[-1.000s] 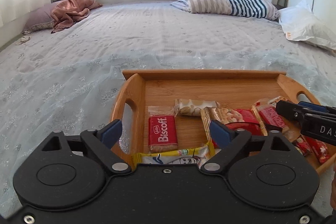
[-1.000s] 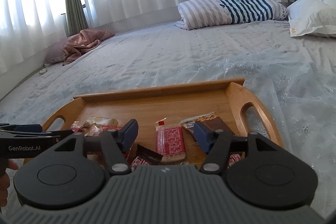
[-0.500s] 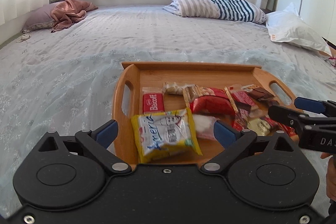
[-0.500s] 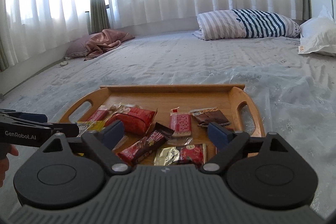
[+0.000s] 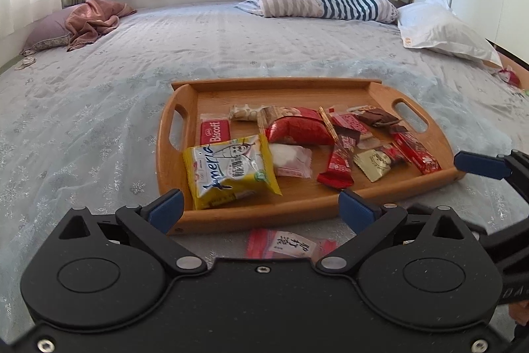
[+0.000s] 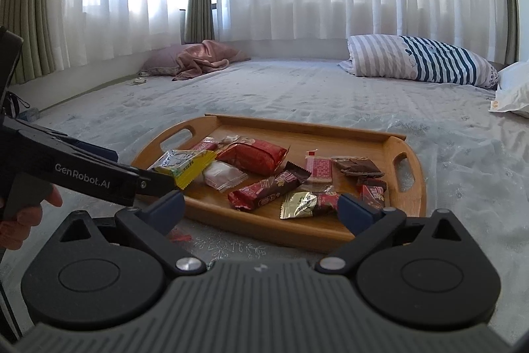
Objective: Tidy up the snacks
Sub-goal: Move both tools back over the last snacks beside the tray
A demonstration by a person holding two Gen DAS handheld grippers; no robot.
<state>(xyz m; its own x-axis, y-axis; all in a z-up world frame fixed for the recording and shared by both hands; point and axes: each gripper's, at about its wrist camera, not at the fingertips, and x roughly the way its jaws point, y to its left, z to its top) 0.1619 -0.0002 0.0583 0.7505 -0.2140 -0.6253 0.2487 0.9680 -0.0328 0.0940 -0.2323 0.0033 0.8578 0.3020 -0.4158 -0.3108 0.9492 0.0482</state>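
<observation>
A wooden tray [image 5: 380, 88] lies on the bed and holds several snack packs: a yellow pack [image 5: 228, 174], a red Biscoff pack [image 5: 215, 133], a big red pack [image 5: 297, 131] and small red and gold ones. It also shows in the right wrist view [image 6: 410, 187]. A pink packet [image 5: 284, 245] lies on the bedspread just in front of the tray. My left gripper [image 5: 261, 209] is open and empty, above the tray's near edge. My right gripper [image 6: 259, 207] is open and empty, near the tray's front right.
A striped pillow [image 5: 317, 0] and a white bag [image 5: 443, 28] lie at the far side of the bed. A pink cloth [image 5: 96, 19] lies on a pillow at the far left. Curtains hang behind the bed.
Both grippers have pulled back and up from the tray. The whole tray is now in view. The pink packet in front of the tray has come into sight.
</observation>
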